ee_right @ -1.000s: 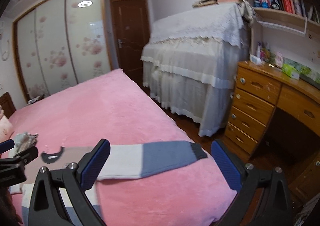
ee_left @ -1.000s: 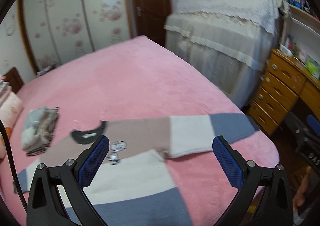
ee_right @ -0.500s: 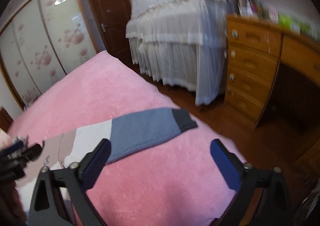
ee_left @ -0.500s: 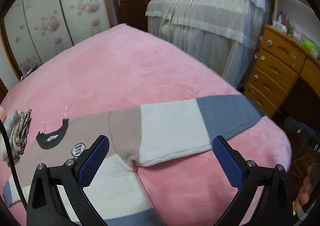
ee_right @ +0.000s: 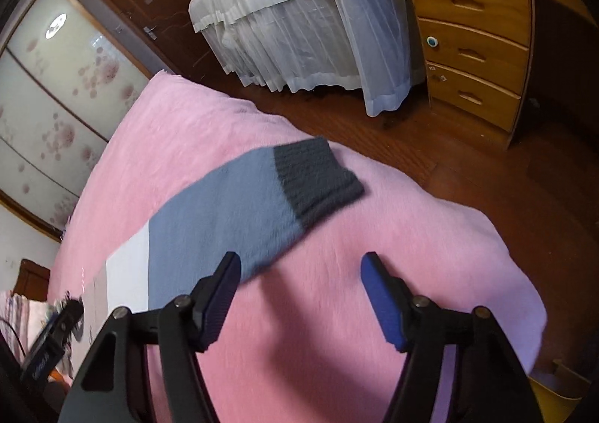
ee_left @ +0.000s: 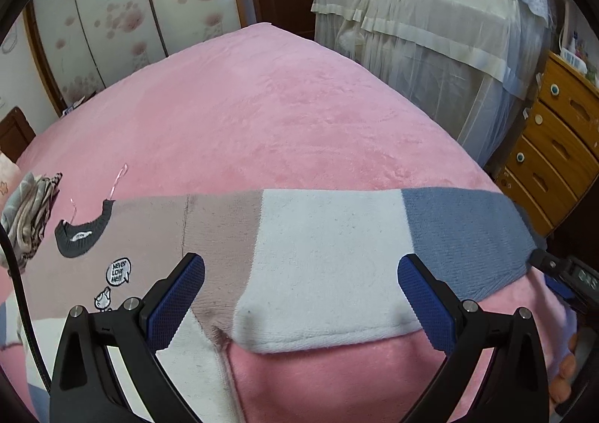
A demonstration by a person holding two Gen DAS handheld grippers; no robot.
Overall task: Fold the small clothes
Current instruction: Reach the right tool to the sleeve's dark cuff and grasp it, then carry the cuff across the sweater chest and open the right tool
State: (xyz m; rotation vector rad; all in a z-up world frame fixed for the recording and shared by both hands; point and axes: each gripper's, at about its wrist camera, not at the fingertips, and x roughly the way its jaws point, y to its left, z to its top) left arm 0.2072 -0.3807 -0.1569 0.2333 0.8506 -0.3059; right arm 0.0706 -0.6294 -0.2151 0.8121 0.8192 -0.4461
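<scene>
Sweater (ee_left: 322, 254) lay flat across the lower half of the left wrist frame on the pink bed (ee_left: 262, 105), its sleeve stretched toward the right edge in tan, white and blue bands. The left gripper (ee_left: 301, 290) hovered over the white band with its fingers spread wide, holding nothing. A pile of folded clothes (ee_left: 26, 213) sat at the left edge, well apart from the collar. In the right wrist frame the sleeve's dark cuff (ee_right: 316, 177) lay at centre, near the bed's corner, and the right gripper (ee_right: 299, 288) hung just below it, fingers wide apart and empty. A draped white cloth (ee_right: 299, 18) filled the upper middle, wooden drawers (ee_right: 475, 26) the upper right, above bare floor.
</scene>
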